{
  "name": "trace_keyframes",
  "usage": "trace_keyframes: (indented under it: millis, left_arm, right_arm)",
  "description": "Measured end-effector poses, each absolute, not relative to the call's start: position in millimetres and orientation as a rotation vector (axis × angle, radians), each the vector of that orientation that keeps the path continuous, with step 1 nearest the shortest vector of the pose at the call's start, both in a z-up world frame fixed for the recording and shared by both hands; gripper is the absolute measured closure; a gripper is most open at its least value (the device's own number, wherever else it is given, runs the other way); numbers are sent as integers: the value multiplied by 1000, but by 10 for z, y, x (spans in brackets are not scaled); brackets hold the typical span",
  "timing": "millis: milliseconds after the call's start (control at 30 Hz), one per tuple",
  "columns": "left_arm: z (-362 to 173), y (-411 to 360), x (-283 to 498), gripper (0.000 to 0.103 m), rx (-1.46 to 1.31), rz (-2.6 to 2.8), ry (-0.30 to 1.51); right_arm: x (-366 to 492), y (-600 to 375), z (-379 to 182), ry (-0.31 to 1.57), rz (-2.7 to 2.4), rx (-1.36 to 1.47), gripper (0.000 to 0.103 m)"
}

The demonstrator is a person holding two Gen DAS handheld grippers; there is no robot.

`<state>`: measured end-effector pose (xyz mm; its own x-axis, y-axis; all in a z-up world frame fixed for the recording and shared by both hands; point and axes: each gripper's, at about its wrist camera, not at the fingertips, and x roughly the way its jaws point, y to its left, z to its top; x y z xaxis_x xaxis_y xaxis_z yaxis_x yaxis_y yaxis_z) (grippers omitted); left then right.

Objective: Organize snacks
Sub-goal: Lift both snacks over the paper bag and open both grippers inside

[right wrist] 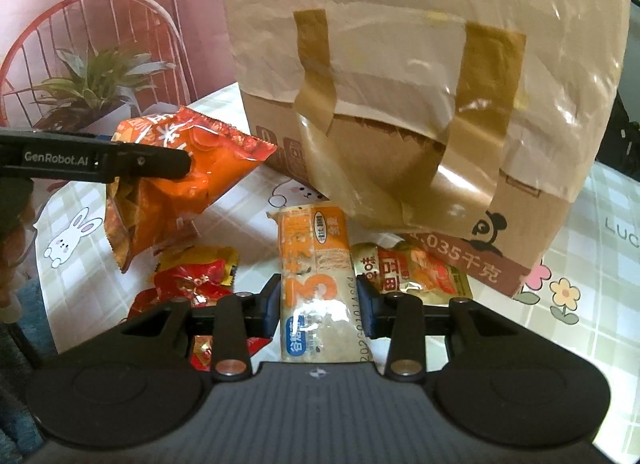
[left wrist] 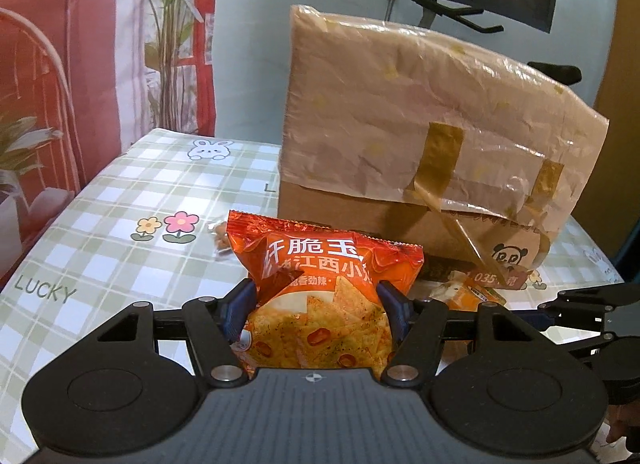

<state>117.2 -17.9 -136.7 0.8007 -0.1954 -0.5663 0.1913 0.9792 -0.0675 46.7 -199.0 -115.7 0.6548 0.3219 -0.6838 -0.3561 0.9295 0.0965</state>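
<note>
Low in the left wrist view, the left gripper (left wrist: 316, 304) is clenched on an orange corn-chip bag (left wrist: 320, 296), its blue pads pressing into both sides so the bag's waist pinches in; in the right wrist view that same bag (right wrist: 176, 180) hangs above the table at centre left, its lower end dangling clear of the cloth. The right gripper (right wrist: 320, 304) is clamped on a long orange-and-clear cracker packet (right wrist: 316, 280) that runs straight up the middle of its view, one pad on each long edge. Just left of that packet lie red and yellow candy wrappers (right wrist: 192, 276), and just right of it a small orange snack pouch (right wrist: 412, 272) rests against the foot of the box. Everything sits on a green-checked tablecloth (left wrist: 100, 224) printed with rabbits and flowers. Behind the snacks stands a cardboard box (left wrist: 424, 144) draped in brown paper and taped with brown strips, a panda printed near its lower right corner. Further back, in the upper left, stands a potted plant (right wrist: 88, 80).
</note>
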Motion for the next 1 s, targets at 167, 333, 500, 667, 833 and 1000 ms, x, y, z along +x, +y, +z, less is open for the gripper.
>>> trace_keyframes:
  millis: [167,333,500,667,833,1000]
  left_arm:
    - [-1330,-132,1091,35,-18,-199,598]
    - [-1308,-103,1041,35,-26,-188,592]
    - [-1243,-63,988,35,-25,-179,573]
    - [-1158,-11,939,35,-26,-170,544]
    - [-1082,-10,901,35,-29,-165,519]
    - [-1005,21,879,35,-33,-161,495]
  right_arm:
    - [425,-1973,-1117,756,390,-58,63]
    - [393,-1957,-1065,744,396,-71,63]
    - [383,-1920,-1001,730,407,-84,63]
    - [366,-1879,-913,706,427,-93,63]
    - [349,-1812,-800,675,447,-113,63]
    - [352,-1777,-704,651,460,-132,63]
